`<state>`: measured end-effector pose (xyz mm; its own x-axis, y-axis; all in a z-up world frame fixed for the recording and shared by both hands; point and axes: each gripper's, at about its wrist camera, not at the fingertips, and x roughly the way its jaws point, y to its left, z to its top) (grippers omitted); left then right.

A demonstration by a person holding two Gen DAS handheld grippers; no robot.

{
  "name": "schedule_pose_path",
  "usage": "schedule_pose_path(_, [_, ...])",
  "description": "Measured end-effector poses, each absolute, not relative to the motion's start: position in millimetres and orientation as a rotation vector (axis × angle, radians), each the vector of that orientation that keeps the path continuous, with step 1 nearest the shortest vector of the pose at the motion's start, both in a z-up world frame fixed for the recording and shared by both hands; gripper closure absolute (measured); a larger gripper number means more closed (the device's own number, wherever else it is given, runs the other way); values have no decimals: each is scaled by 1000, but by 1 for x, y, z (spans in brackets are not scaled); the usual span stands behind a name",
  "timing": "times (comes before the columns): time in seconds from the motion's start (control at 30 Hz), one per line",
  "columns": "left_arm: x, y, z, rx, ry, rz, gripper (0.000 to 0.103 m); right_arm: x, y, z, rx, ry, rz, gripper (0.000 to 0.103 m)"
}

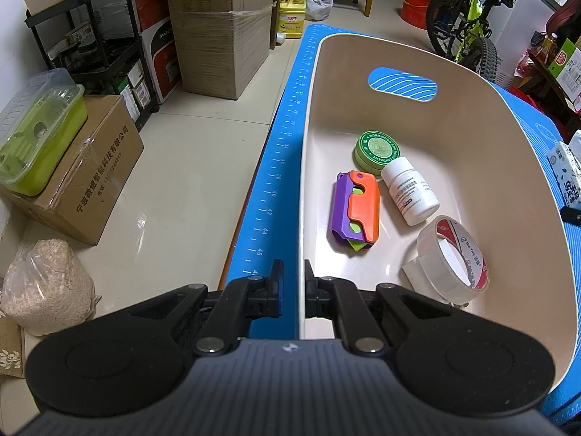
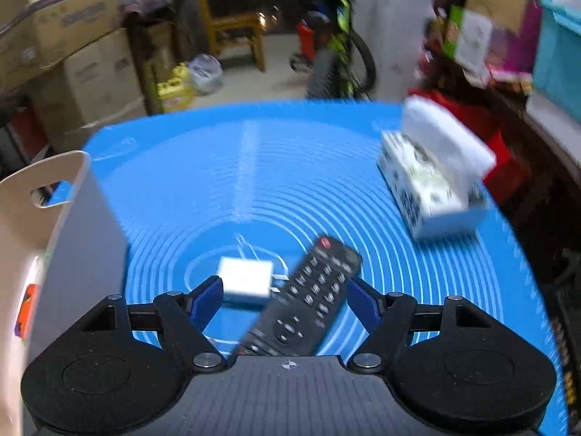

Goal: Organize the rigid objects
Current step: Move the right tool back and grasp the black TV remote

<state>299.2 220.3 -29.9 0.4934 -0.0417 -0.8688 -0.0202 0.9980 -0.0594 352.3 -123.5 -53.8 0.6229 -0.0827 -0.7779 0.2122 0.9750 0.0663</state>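
Left gripper [image 1: 292, 272]: jaws pinching the bin [image 1: 303, 181] wall. Right gripper [image 2: 281, 289]: jaws wide above remote [image 2: 305, 298], charger [image 2: 245, 279].

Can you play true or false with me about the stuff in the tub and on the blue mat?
1. The tape roll is inside the beige tub. True.
2. The white bottle stands upright. False: it lies on its side, next to the green tin.
3. The left gripper is pinching the tub's rim. True: its jaws sit on either side of the wall.
4. The remote is already in the tub. False: it lies on the blue mat.
5. The right gripper is closed tight. False: it is open, above the remote and the white charger.
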Motion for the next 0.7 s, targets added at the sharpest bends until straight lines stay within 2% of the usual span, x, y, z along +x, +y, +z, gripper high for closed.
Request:
schedule_pose_path(0.27, [299, 222, -30, -63, 1055, -13, 91, 364, -138, -89, 199, 947, -223, 24])
schedule_pose_path(0.7, [299, 222, -29, -60, 1055, -11, 90, 371, -137, -109, 278, 965, -272, 24])
